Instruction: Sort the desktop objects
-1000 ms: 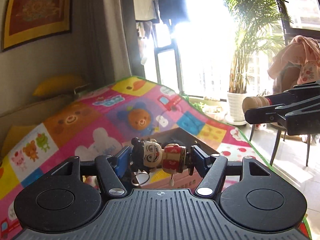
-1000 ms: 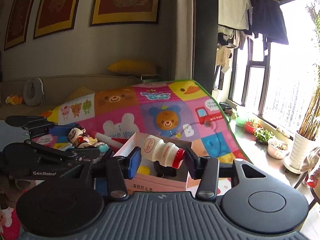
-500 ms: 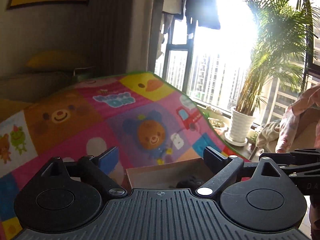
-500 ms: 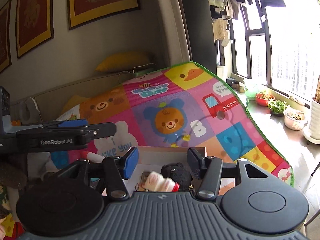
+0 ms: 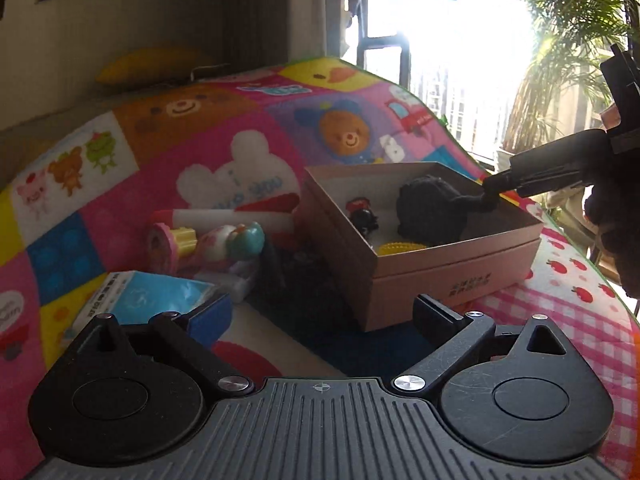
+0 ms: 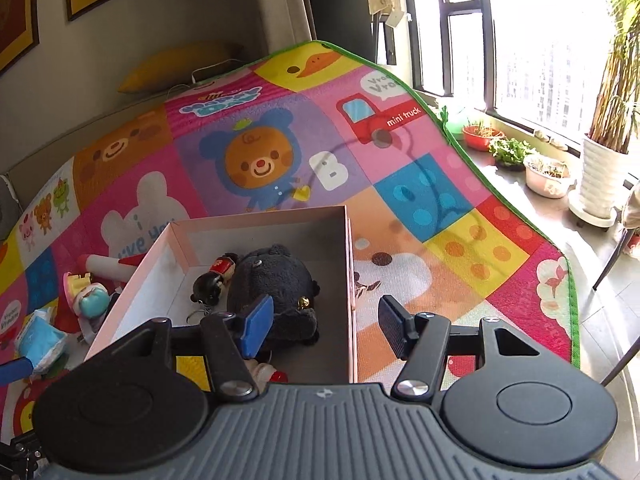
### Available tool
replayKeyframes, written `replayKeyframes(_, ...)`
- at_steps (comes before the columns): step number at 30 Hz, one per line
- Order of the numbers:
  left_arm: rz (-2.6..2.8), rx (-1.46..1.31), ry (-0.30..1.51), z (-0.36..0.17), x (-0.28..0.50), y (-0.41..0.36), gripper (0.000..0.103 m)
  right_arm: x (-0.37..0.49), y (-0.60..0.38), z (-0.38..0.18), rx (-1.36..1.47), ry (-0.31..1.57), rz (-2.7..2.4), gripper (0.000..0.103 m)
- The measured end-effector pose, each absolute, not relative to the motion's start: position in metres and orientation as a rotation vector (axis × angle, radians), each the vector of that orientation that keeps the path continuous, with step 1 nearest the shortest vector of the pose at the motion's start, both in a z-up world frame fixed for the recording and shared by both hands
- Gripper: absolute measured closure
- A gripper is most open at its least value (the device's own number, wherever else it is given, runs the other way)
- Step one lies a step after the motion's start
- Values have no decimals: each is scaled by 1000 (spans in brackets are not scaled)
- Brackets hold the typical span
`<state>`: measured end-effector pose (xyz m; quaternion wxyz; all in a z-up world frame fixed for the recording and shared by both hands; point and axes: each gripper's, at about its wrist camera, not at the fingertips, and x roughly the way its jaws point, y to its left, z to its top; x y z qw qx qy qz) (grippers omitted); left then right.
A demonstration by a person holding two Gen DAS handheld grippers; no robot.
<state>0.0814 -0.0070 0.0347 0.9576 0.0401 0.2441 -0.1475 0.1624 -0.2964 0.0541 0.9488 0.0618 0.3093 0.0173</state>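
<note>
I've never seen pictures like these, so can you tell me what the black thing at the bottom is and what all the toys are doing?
It is a hand-held gripper: a person holds one in each hand, each with a camera looking along its two fingers. The left hand-held gripper and the right hand-held gripper are both open and hold nothing. On the colourful play mat sits a pink box containing a black plush toy and a small doll. More toys lie beside the box.

Matt cardboard box (image 6: 256,222), fuzzy blk plush (image 6: 272,276), glossy plastic doll (image 6: 214,276).
</note>
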Motion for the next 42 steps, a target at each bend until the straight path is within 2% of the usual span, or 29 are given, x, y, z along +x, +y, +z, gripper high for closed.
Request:
replayKeyframes(2, -239, 64, 500, 33, 81, 8, 3, 169, -293, 48, 111, 656, 39, 45)
replayKeyframes(3, -220, 54, 504, 33, 81, 15, 2, 173, -290, 45, 96, 667, 41, 48)
replayKeyframes(4, -205, 46, 509, 33, 81, 22, 2, 176, -287, 43, 80, 674, 47, 58)
replayKeyframes(6, -179, 43, 514, 32, 81, 34, 2, 181, -277, 42, 34, 669, 39, 60)
replayKeyframes(16, -22, 101, 518, 26, 107, 53, 0, 196, -241, 46, -84, 624, 59, 59)
replayKeyframes(27, 96, 265, 497, 13, 144, 43, 1, 114, -184, 74, -281, 436, 195, 57)
replayKeyframes(30, 102, 195, 503, 16, 134, 60, 0, 89, -136, 62, -427, 396, 286, 72)
replayKeyframes(32, 85, 117, 517, 18, 123, 77, 0, 78, -101, 46, -521, 393, 336, 73)
replayKeyframes(36, 83, -31, 541, 16, 98, 111, 0, 78, -44, 12, -662, 390, 316, 81)
replayKeyframes(42, 94, -296, 503, 10, 85, 156, 0, 133, 0, -13, -701, 512, 153, 82)
